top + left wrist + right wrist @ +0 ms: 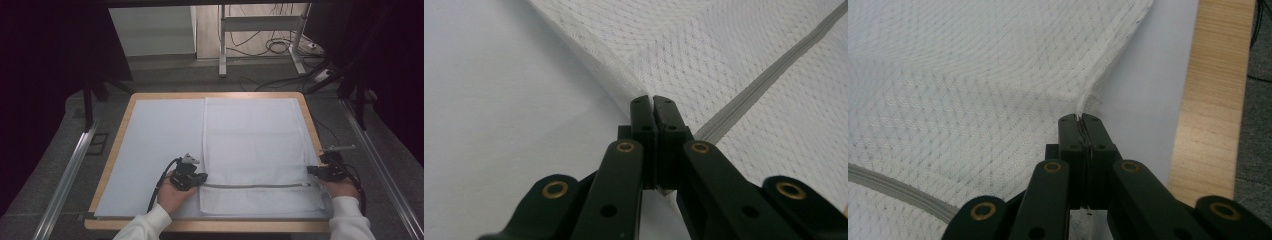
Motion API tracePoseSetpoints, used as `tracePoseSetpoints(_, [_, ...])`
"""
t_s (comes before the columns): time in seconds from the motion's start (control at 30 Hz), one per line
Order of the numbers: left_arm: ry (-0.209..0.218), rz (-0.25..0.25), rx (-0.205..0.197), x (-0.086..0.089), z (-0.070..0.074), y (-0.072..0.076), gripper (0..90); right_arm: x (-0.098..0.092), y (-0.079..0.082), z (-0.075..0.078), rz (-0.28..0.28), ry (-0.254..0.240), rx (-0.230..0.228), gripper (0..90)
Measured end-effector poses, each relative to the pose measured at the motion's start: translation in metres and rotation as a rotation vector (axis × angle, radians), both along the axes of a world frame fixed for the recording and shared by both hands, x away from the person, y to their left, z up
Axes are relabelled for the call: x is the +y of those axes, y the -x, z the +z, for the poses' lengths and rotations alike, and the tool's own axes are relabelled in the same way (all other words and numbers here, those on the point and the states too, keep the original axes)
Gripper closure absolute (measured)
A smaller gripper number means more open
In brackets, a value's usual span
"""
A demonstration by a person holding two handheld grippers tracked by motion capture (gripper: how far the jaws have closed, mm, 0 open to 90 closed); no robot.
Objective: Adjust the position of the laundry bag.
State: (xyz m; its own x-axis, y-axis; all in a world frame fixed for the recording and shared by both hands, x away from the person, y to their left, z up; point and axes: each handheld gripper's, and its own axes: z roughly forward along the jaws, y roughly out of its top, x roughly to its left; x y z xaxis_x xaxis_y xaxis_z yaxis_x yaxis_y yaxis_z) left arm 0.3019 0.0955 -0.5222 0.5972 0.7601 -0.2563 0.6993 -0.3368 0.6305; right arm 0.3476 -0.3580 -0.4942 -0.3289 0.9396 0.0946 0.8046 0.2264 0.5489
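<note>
A white mesh laundry bag [255,145] with a grey zipper [255,186] lies flat on the right half of the table. My left gripper [201,177] is shut on the bag's left edge near the zipper end; in the left gripper view the black jaws pinch the mesh bag [704,55] at its seam, my left gripper [652,100] closed tight. My right gripper [314,171] is shut on the bag's right edge; in the right gripper view, my right gripper [1080,119] clamps the hem of the mesh bag [973,75]. A hand holds each gripper.
A pale sheet [150,145] covers the wooden table [210,226], whose rim shows at the front and sides. Metal rails [70,170] run along both sides. Desk legs and cables [280,45] stand on the floor beyond the far edge.
</note>
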Motion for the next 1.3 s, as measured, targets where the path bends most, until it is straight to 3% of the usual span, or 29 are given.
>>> tracePoseSetpoints(0.57, [0.016,0.031,0.001,0.031,0.003,0.002,89.6,0.023,0.0,-0.002,0.047,-0.035,-0.02,87.4])
tracePoseSetpoints(1.3, [0.03,0.083,0.007,0.065,0.003,0.007,89.5,0.052,0.001,-0.004,0.096,-0.033,-0.031,87.4])
